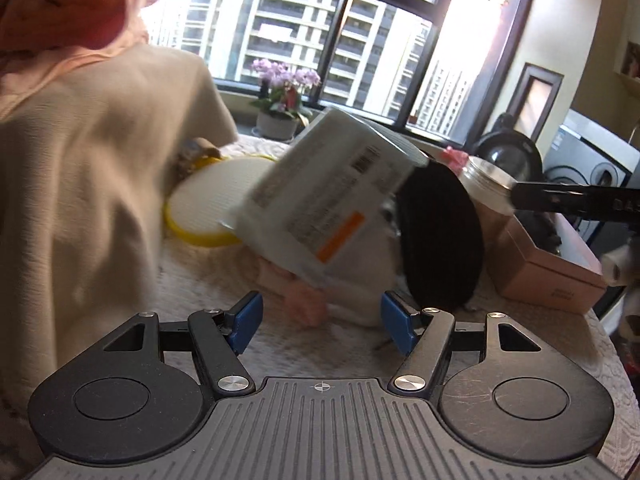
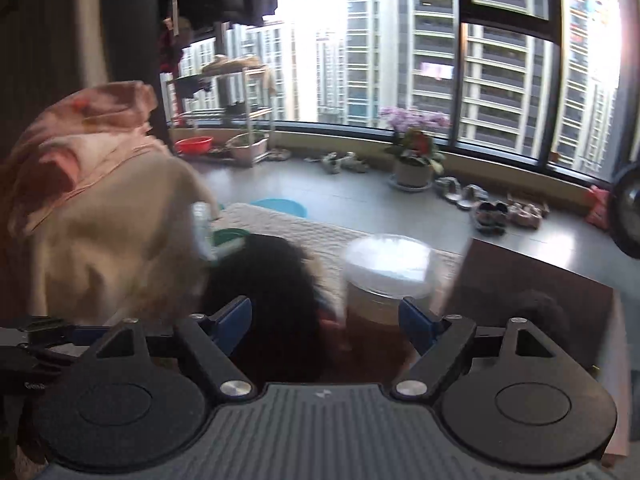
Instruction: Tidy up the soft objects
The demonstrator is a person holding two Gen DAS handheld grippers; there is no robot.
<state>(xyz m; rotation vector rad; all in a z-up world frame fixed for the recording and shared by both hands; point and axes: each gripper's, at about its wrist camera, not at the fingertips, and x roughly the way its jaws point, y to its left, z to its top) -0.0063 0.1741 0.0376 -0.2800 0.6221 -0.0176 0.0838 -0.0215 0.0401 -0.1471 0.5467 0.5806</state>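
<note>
Surface: bench [image 1: 288,344] under a cream textured cover, crowded on its far half.
Soft goods, stacked: a tall heap at the left, cream garment [image 1: 100,184] below and pink garment [image 1: 60,12] on top; seen again from the right wrist view as the same heap [image 2: 104,232]. Judged already gathered.
Soft goods, loose: a small pink and cream cloth bundle [image 1: 316,300] lying on the bench just ahead of the left gripper, partly under a white labelled package [image 1: 332,200]. Judged still to be sorted.
Dark item: a black rounded thing [image 1: 440,232] beside the package; soft or rigid cannot be told through the blur.
Other stock: round yellow-rimmed filter [image 1: 216,204], lidded jar [image 2: 384,276], pink box [image 1: 548,268].
Left gripper [image 1: 322,322]: blue pads apart, nothing between them, aimed at the loose bundle.
Right gripper [image 2: 326,324]: pads wide apart, nothing clamped; the dark thing and the jar lie beyond the gap, contact not shown.
Progress: partly done by my reckoning; the heap stands, the bundle and perhaps the dark item remain, with hard goods mixed among them.
</note>
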